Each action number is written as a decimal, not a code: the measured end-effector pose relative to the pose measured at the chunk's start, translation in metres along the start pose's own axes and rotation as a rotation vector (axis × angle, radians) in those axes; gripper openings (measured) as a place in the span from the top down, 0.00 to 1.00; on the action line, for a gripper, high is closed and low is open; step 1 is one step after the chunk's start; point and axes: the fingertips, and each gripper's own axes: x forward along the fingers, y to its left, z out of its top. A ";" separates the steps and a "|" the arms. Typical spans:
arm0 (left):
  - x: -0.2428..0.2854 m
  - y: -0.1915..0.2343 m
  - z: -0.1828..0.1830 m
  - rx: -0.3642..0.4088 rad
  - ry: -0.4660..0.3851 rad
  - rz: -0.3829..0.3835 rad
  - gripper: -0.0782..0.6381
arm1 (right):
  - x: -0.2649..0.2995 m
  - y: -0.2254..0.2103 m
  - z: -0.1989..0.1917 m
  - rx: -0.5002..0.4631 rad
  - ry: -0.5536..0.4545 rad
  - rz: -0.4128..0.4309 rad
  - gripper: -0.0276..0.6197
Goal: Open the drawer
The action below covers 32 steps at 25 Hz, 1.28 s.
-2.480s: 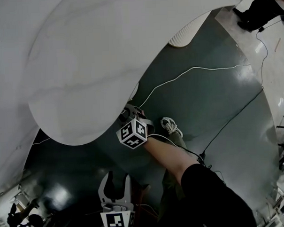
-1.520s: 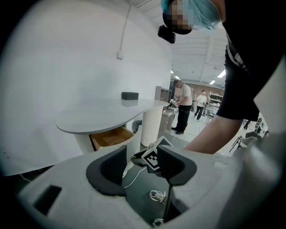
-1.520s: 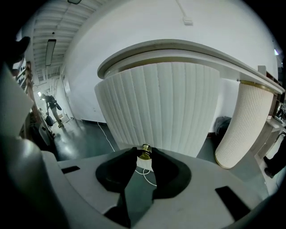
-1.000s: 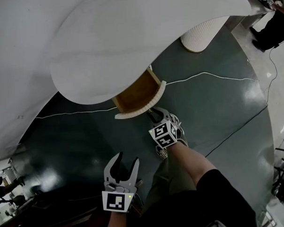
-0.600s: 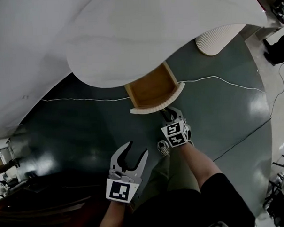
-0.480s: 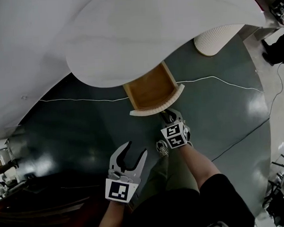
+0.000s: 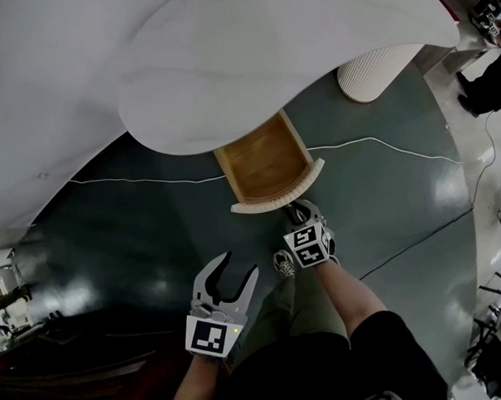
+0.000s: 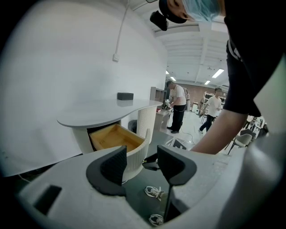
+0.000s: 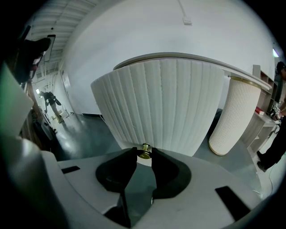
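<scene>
Squarely inside right claw (image 9: 144, 156), drawer knob (image 9: 144, 151)

The drawer (image 7: 265, 165) was honey-brown wood inside, its curved front (image 9: 165, 103) was white with fine vertical ribs, and the small knob (image 9: 144, 152) was brass-coloured; the same ribbed white pattern covered the table leg (image 7: 369, 70) under the plain white tabletop (image 7: 269, 53). The floor (image 7: 136, 233) was a glossy dark grey-green, crossed by a thin white cable (image 7: 150, 182). The left gripper (image 7: 237, 266) and the right gripper (image 7: 295, 210) had light grey bodies with black pads and black-and-white square markers, and the person wore a black sleeve (image 7: 381, 347), olive trousers (image 7: 296, 305) and a white sneaker (image 7: 284, 262).
</scene>
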 end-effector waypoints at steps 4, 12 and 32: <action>-0.003 -0.005 -0.002 0.000 -0.003 0.001 0.60 | 0.000 0.000 -0.002 0.005 -0.001 -0.001 0.79; -0.004 -0.005 -0.006 -0.001 -0.011 0.010 0.60 | -0.005 0.003 -0.002 0.073 0.012 0.007 0.70; -0.017 0.009 0.033 -0.042 -0.133 0.044 0.60 | -0.147 -0.004 0.101 0.159 -0.265 -0.080 0.77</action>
